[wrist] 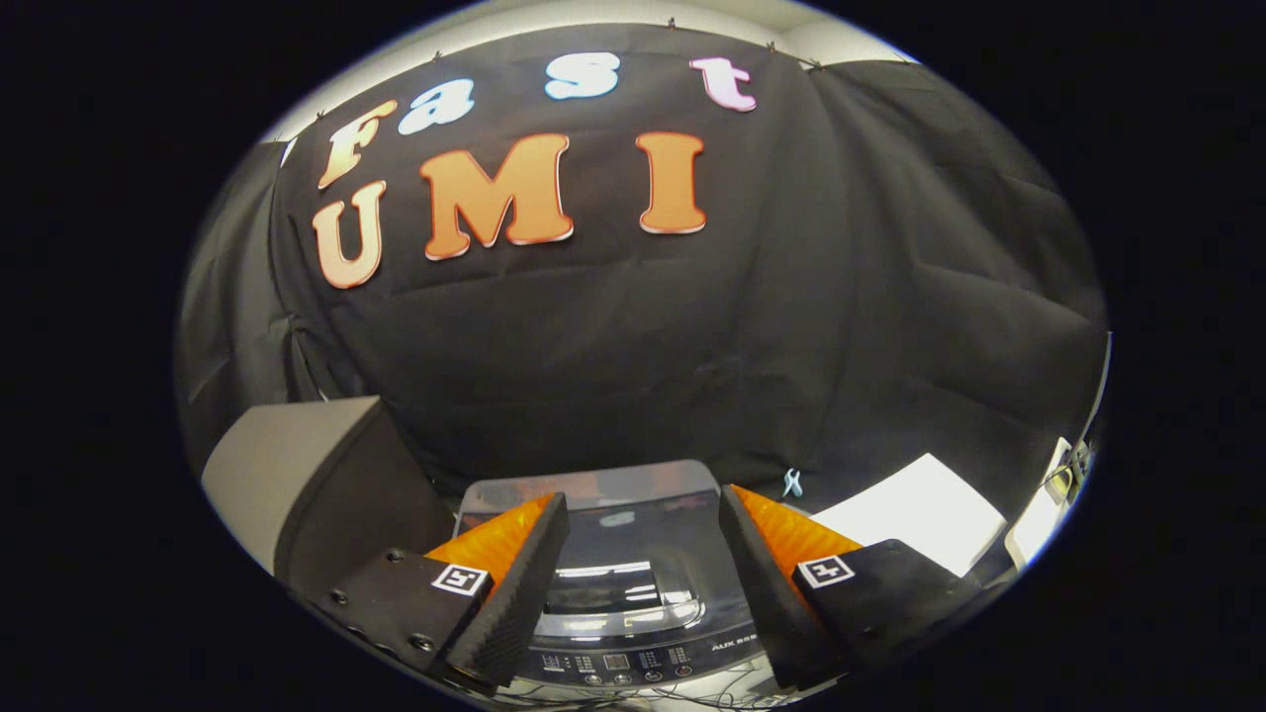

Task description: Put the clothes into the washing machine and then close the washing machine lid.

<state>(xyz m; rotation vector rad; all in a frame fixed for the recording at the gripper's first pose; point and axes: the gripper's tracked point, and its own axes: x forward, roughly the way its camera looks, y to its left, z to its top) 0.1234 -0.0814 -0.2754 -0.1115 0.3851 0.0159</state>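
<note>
Washing machine [633, 583] sits below and between the fingers, its glossy dark lid [618, 539] down and closed, control panel at the near edge. Grey box [297, 475] just left of it, white sheet [920, 509] off to the right. Tongs [643, 514] spread wide, holding nothing, black pads [514, 593] flanking the lid; clothes can't be made out.

The washing machine [633, 593] carries "AUX" on its front control panel [633, 661]; the rest is illegible.
</note>
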